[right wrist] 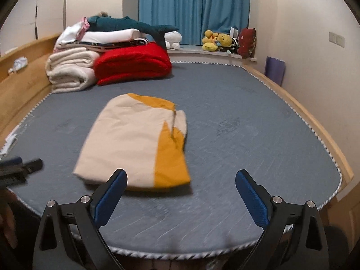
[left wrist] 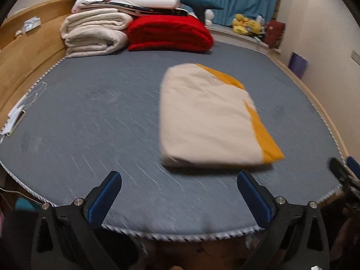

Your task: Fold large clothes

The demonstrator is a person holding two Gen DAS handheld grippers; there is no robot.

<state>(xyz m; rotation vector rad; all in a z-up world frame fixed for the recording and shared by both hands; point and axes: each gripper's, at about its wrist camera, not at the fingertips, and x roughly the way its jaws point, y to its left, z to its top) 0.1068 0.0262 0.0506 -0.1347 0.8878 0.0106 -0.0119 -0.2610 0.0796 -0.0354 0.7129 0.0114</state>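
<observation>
The garment [left wrist: 209, 114] is lying folded into a compact bundle on the mattress [left wrist: 90, 117], nearer its front edge. Both the left gripper [left wrist: 178, 193] and right gripper [right wrist: 181, 193] are hovering wide apart and empty; folding is looking finished.

No readable text, label or number shows anywhere.

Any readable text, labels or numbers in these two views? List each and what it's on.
None readable.
Patterned bedding in the stack: marks too blurred to read.
Papers at the mattress edge: too small.
Folded garment: no print visible.
</observation>
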